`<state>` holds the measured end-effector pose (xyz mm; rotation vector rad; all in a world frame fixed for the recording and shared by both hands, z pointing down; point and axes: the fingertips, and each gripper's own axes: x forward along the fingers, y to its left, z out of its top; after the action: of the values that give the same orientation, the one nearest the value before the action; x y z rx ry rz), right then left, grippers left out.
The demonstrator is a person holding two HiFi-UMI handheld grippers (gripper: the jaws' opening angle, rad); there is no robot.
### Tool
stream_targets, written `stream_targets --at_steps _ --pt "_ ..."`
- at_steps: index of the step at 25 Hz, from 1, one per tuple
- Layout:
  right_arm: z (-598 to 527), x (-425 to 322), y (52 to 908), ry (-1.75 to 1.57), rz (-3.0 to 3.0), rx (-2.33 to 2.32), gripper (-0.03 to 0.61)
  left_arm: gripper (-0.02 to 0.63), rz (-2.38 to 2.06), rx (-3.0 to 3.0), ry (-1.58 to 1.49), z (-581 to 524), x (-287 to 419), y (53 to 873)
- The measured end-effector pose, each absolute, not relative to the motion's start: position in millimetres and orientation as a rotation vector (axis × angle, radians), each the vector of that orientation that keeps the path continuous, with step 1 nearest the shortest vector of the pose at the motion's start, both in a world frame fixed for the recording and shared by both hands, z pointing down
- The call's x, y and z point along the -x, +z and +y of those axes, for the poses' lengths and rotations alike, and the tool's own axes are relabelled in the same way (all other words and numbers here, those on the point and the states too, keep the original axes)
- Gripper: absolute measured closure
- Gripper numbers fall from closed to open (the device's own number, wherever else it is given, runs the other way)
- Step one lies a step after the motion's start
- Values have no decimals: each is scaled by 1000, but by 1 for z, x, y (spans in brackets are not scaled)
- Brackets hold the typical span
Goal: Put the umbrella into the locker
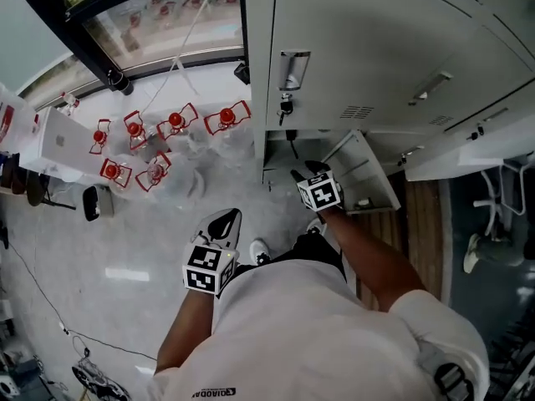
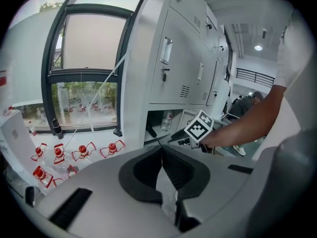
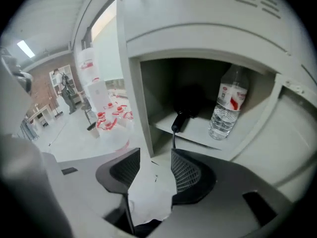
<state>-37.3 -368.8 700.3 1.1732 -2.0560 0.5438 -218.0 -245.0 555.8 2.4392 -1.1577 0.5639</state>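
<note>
The black folded umbrella (image 3: 190, 102) lies on the shelf inside the open grey locker (image 3: 198, 133), its handle (image 3: 179, 120) towards me and a strap hanging over the shelf edge. A little in front of the opening hangs my right gripper (image 3: 155, 160), open with nothing between its jaws; the head view shows it (image 1: 307, 174) just before the low compartment. My left gripper (image 2: 162, 150) is shut and holds nothing, hanging lower left by my body (image 1: 224, 221). The umbrella's dark end (image 2: 151, 131) also shows in the left gripper view.
A clear water bottle (image 3: 227, 108) with a red label stands on the shelf right of the umbrella. The locker door (image 1: 364, 174) swings out to the right. Keys (image 1: 285, 107) hang from the lock above. Packs of red-capped bottles (image 1: 159, 136) sit on the floor left, under the window.
</note>
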Motion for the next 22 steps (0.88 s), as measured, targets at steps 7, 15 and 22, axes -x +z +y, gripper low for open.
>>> stream_targets --at_steps 7,15,22 --pt "-279 47 607 671 -2268 -1279 496 598 -989 -2578 562 -227 191 536" --pt "-209 66 551 918 -2535 -1139 537 598 -1009 -2617 469 -212 173 510" --pt "-170 28 517 629 -2565 -1031 538 598 -1038 -2602 465 -169 126 503"
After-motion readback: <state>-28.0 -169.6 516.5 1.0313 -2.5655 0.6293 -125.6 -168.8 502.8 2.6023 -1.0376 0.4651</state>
